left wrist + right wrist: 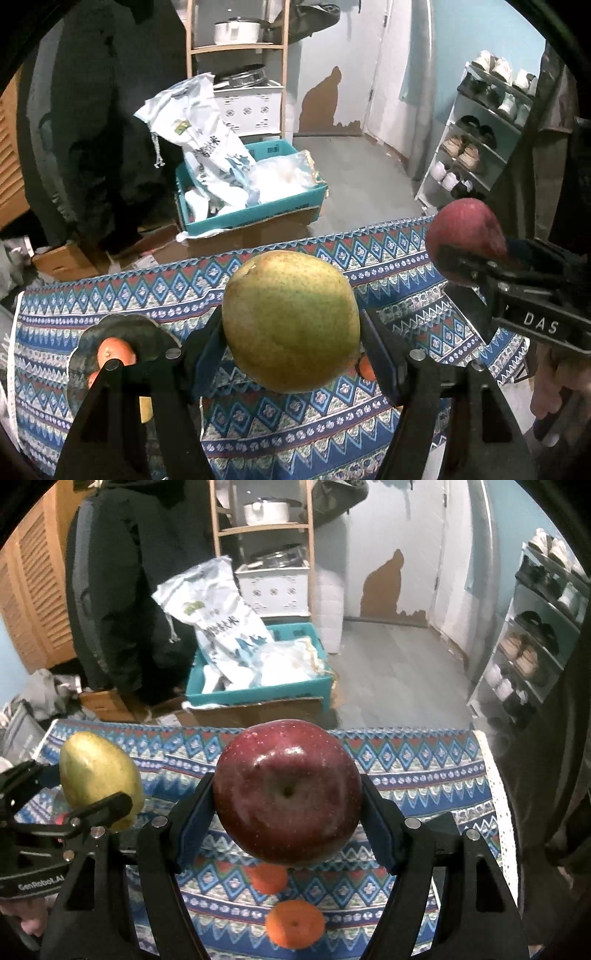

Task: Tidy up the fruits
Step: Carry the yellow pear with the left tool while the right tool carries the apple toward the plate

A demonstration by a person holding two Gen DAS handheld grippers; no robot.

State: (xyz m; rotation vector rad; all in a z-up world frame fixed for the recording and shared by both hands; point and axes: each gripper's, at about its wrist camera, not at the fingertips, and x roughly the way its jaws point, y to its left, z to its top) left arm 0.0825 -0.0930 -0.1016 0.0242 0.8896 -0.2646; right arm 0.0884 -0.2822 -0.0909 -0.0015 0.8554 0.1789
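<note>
One pear (291,321), one apple (288,794), two tangerines (294,923) below.

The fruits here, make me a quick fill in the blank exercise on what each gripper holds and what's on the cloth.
The left gripper is shut on a yellow-green ____.
The right gripper is shut on a dark red ____.
Beneath the held fruit, two ____ lie on the patterned cloth.

Missing words: pear; apple; oranges

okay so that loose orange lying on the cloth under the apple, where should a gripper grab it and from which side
Grip the orange across its widest middle, coming from straight above. It sits alone on the flat cloth, stem dimple up, with both flanks clear; the other orange lies just beyond it.
</note>
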